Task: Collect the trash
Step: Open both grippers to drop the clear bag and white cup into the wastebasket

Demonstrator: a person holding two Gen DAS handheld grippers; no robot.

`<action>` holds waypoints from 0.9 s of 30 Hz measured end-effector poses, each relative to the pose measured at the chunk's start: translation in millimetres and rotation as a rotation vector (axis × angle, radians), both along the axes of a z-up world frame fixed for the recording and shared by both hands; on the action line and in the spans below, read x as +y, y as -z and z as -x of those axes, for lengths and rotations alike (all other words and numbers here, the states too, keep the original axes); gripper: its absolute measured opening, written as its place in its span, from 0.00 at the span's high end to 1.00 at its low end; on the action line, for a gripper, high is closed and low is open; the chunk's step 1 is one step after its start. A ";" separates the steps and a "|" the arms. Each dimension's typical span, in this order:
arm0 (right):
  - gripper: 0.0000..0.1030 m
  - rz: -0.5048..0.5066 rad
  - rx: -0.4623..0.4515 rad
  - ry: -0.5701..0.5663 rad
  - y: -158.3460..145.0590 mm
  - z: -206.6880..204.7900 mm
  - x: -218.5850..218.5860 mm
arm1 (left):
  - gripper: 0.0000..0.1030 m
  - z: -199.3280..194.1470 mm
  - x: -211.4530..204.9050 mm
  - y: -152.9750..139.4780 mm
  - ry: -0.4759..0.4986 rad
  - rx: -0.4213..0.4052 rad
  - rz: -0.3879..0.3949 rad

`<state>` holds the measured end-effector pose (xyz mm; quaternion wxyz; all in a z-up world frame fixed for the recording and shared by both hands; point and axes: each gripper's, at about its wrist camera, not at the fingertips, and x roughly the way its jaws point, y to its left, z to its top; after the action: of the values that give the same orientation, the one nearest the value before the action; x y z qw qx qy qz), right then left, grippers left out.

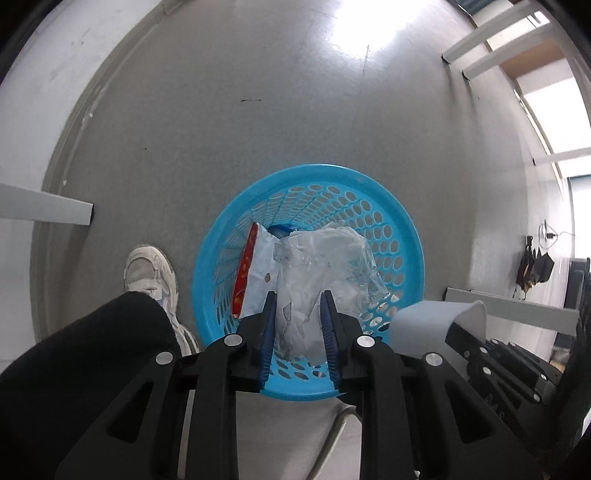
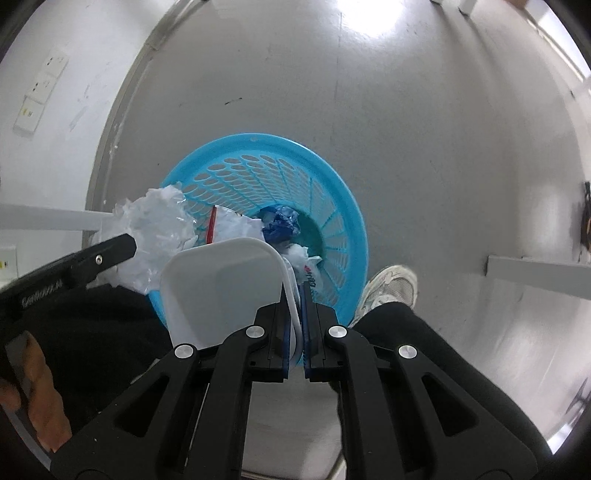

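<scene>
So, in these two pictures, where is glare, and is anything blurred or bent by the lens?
Left wrist view: strong glare on the floor at the top; fisheye bends the wall edge; blue basket sharp. Right wrist view: the same kind of glare at the top; white tray sharp, slight smear at the right edge.

Lighting, as we find it: bright, even indoor light; blown-out glare on the floor (image 1: 354, 33) at top of both views. Strong fisheye curvature, dark corners, soft edge blur.
</scene>
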<state>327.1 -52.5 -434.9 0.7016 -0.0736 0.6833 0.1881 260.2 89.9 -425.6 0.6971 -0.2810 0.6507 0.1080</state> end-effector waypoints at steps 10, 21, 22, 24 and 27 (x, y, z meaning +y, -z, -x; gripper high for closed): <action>0.65 -0.041 0.029 0.041 6.7 -4.7 -1.6 | 0.48 -0.4 15.0 -3.1 -0.077 -0.052 0.019; 0.61 -0.065 -0.046 0.017 -33.3 17.7 5.4 | 0.47 10.7 18.3 -14.4 -0.080 -0.062 -0.039; 0.61 -0.071 -0.059 0.015 -39.5 21.6 3.0 | 0.47 16.0 20.3 -20.7 -0.091 -0.072 -0.026; 0.57 -0.081 -0.088 0.013 -52.5 28.5 -1.4 | 0.47 24.7 20.7 -32.5 -0.093 -0.090 -0.025; 0.54 -0.098 -0.131 0.003 -70.7 40.7 -5.3 | 0.45 37.5 13.6 -51.9 -0.046 -0.116 -0.050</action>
<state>286.4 -57.9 -364.3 0.7478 -0.0502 0.6261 0.2150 222.7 103.5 -373.6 0.7378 -0.2841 0.5997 0.1239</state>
